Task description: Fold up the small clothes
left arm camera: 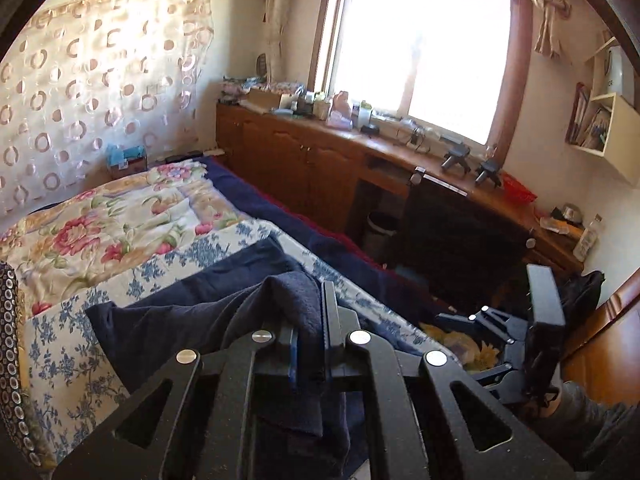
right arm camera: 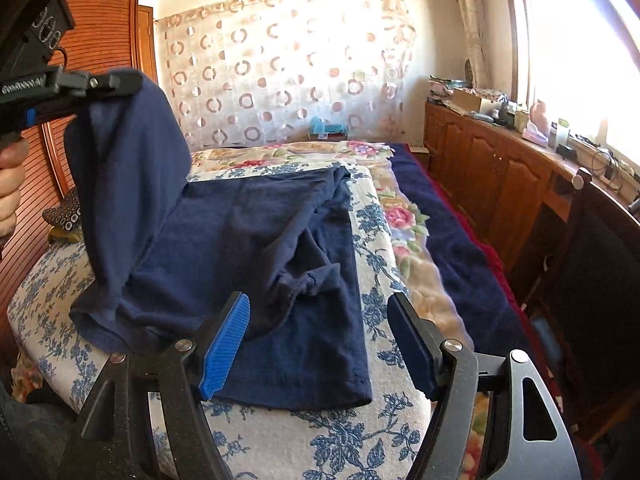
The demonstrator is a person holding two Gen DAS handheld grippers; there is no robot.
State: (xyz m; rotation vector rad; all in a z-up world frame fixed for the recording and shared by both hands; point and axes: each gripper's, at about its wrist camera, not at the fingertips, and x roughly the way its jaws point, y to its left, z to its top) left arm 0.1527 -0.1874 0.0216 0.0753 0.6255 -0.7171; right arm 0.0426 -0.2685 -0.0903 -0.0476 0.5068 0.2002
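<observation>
The left gripper (left arm camera: 310, 344) has its jaws drawn narrow with a fold of the navy garment (right arm camera: 256, 240) pinched between them, the cloth bunching over the fingers and spilling down behind. Seen from the right wrist camera, that left gripper (right arm camera: 120, 80) is raised at the upper left, and the lifted part of the garment hangs from it like a curtain down to the rest, which lies spread flat on the blue-flowered cloth (right arm camera: 352, 432) covering the bed. The right gripper (right arm camera: 320, 340) stands with its jaws wide and nothing between the blue pads (right arm camera: 224, 344) (the garment's near hem lies just beyond and below them, untouched as far as I can tell). Farther out, a rose-patterned quilt (right arm camera: 404, 220) and a dark blue blanket (right arm camera: 452, 248) run alongside, then the wooden cabinets (right arm camera: 480, 168) under the bright window (left arm camera: 420, 52).
</observation>
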